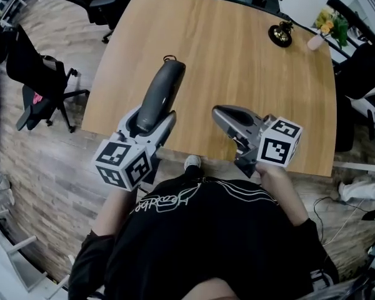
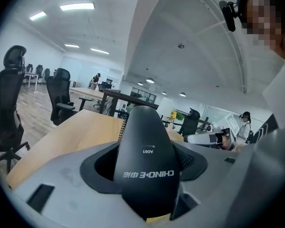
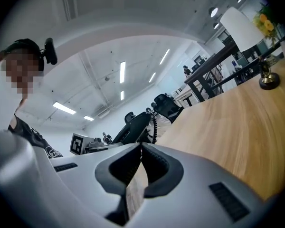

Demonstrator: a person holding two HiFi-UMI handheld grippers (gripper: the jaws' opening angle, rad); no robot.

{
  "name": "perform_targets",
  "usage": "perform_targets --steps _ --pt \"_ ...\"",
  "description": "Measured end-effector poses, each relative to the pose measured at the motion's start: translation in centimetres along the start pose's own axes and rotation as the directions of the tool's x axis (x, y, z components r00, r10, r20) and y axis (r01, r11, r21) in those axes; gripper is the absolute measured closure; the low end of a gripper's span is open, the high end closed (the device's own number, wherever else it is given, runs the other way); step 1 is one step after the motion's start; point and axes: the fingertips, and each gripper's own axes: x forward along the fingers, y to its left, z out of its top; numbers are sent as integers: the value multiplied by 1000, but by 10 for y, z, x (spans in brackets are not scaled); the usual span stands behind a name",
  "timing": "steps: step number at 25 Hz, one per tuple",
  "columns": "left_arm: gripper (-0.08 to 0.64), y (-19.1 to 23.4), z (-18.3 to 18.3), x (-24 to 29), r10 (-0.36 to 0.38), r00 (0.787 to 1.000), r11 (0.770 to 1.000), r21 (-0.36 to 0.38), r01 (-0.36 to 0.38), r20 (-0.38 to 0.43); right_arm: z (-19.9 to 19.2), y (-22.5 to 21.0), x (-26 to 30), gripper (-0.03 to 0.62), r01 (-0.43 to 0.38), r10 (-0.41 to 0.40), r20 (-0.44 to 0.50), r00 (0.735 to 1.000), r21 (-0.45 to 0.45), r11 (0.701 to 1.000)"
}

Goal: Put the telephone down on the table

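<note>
The telephone is a black handset (image 1: 162, 92), and my left gripper (image 1: 149, 122) is shut on its lower end. It points away from me over the near left part of the wooden table (image 1: 237, 61). In the left gripper view the handset (image 2: 147, 151) fills the gap between the jaws, its printed back facing the camera. My right gripper (image 1: 220, 113) hovers over the table's front edge, shut and empty. The right gripper view shows its jaws (image 3: 141, 148) pressed together, with the handset (image 3: 133, 127) and its coiled cord (image 3: 155, 123) beyond them to the left.
A lamp with a dark round base (image 1: 280, 34) and white shade (image 1: 303, 2) stands at the table's far right corner, beside a small pink vase (image 1: 316, 41) of flowers. Black office chairs (image 1: 40, 83) stand on the floor to the left and beyond the table.
</note>
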Motion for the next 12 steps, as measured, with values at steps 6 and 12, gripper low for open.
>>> perform_targets --steps 6,12 --pt "272 38 -1 48 -15 999 1000 -4 14 -53 8 -39 23 552 54 -54 3 999 48 997" --pt "272 57 -11 86 -41 994 999 -26 39 -100 3 -74 25 552 118 -118 -6 993 99 988"
